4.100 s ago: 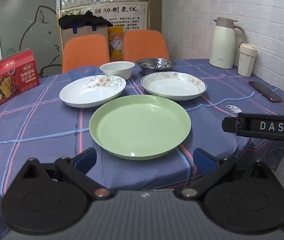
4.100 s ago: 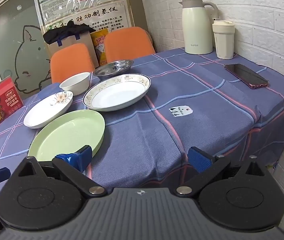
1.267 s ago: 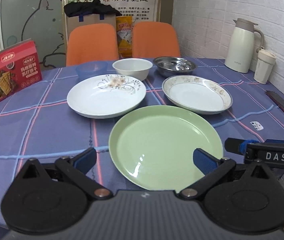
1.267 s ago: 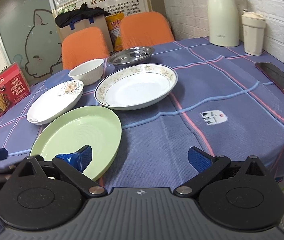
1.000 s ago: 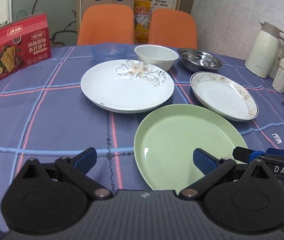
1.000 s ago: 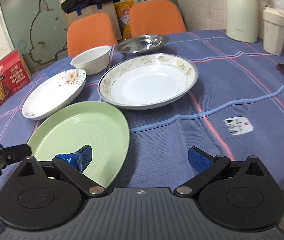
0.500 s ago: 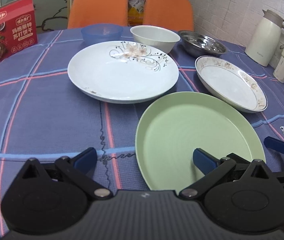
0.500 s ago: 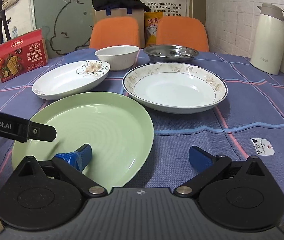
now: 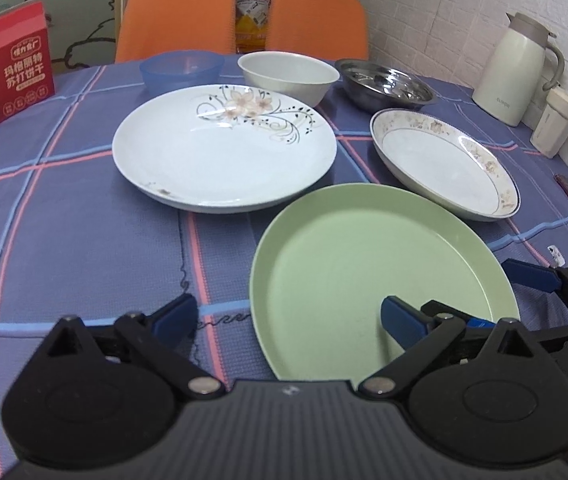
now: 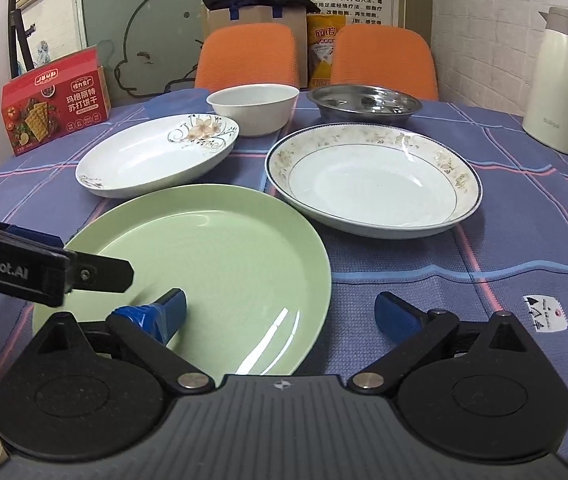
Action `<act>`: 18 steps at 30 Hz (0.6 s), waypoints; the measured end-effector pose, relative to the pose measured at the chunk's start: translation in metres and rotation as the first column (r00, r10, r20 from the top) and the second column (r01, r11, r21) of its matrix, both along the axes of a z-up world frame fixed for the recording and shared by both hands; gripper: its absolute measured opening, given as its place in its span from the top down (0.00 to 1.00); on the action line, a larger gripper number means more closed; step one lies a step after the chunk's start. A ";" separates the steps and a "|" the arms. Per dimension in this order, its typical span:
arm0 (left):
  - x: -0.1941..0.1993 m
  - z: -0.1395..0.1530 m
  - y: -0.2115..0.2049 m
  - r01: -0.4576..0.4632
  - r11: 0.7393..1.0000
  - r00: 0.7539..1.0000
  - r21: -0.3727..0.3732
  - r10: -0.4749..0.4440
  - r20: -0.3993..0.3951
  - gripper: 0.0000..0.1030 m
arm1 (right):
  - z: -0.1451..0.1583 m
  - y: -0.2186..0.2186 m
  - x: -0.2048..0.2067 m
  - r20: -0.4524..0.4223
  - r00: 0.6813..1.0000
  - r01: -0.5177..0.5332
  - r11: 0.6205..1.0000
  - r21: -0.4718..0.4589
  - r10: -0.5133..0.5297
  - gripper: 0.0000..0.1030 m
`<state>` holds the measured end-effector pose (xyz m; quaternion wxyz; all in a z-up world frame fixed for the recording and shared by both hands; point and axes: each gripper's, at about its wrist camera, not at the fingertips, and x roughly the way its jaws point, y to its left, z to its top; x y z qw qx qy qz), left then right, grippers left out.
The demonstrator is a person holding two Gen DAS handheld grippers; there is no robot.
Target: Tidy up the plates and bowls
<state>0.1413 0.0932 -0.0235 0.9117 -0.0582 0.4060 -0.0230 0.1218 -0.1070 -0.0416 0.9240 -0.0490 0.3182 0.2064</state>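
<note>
Our left tool (image 9: pixel 284 316) wide open, empty; right finger over green plate (image 9: pixel 368 276), left finger over worktop (image 9: pixel 64 216). Our right tool (image 10: pixel 284 312) wide open, empty, left finger on same plate. Flowered plate (image 10: pixel 156 156) and gold-rimmed plate (image 10: pixel 372 176) just beyond.

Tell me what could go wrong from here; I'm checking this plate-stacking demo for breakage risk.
1. Both open grippers, left and right, crowd the green plate; they could collide or tip it.
2. The green plate's far rim lies close to the floral plate and the gold-rimmed plate, so a tilted lift may knock them.
3. The green plate sits near the table edge and could slide off.
</note>
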 end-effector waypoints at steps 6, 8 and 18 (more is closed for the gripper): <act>-0.008 0.002 -0.012 0.030 0.999 0.999 0.013 -0.030 0.024 0.48 | -0.003 0.008 -0.008 0.033 0.999 0.001 1.000 0.010 -0.001 0.14; -0.008 0.003 -0.012 0.028 1.000 0.999 -0.011 -0.028 0.024 0.55 | -0.004 0.013 -0.011 0.031 0.999 -0.006 1.000 0.015 0.006 0.14; -0.041 0.018 0.014 -0.040 0.999 0.999 -0.034 0.041 0.033 0.55 | 0.015 0.043 -0.040 0.076 0.996 -0.050 0.999 -0.012 0.050 0.12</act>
